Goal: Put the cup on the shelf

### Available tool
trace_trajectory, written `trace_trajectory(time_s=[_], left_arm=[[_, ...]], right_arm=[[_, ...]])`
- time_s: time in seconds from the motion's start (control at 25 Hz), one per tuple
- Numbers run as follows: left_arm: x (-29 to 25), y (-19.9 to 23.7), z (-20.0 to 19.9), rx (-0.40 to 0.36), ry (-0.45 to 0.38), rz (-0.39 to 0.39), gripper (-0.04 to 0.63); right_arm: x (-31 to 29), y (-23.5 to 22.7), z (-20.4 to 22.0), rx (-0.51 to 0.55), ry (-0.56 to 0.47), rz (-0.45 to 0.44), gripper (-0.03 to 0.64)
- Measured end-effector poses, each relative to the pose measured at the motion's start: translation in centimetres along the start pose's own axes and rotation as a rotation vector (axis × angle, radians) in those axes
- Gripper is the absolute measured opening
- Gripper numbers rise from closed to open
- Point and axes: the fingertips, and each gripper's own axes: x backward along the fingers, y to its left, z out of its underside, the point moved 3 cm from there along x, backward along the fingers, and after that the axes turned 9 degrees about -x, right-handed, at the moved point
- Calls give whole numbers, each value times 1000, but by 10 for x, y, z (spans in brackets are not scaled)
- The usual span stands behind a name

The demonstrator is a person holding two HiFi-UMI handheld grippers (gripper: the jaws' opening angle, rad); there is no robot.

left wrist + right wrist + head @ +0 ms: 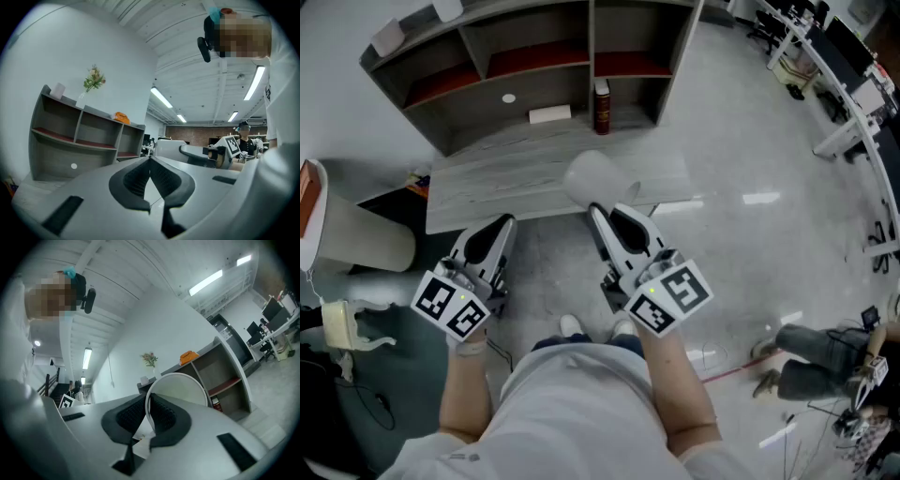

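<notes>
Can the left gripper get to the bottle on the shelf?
Probably, yes: the bottle stands at the open front of the shelf, nothing blocks it, though the left gripper must open its shut jaws first.

The cup (593,176) sits in the right gripper (594,210), before the shelf (590,42).

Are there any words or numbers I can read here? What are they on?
No text here can be read.
The dark red bottle on the shelf: it has a label, too small to read.
The cubes on the left tool and right tool: black-and-white square patterns, no words.
The white cup in the right tool: no print shows.
</notes>
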Motion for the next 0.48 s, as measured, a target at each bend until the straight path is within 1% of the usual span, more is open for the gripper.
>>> trace_trajectory(time_s=[0.28, 0.48], left_arm=[[0, 21, 4, 6, 5, 23, 15], [-1, 36, 3, 7, -11, 60, 15]], right_arm=[[-14, -3, 8, -3, -2, 36, 37], [-25, 0, 10, 11, -17, 61, 37]])
